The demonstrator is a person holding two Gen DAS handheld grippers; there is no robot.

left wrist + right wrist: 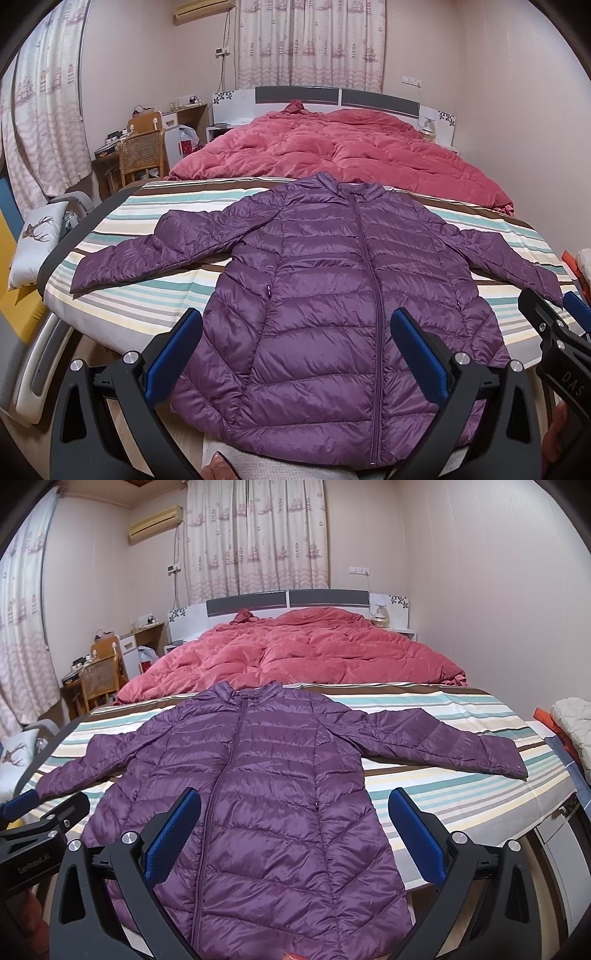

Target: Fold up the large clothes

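You face a bed with a striped sheet [147,306] across its near end and a rumpled red duvet [332,155] beyond it, up to a grey and white headboard [303,94]. Patterned curtains [310,40] hang behind it, with an air conditioner [155,524] high on the wall. To your left stand a wicker chair [142,155] and a deer-print pillow [37,236].

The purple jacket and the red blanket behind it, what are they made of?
The purple jacket looks like thin, shiny nylon or polyester filled with soft padding: light glints off it, and stitched lines make puffy rows. The red blanket looks like a soft, matte, plush quilt, since it shows no shine and lies in rumpled, puffy folds. The exact fibre cannot be told.
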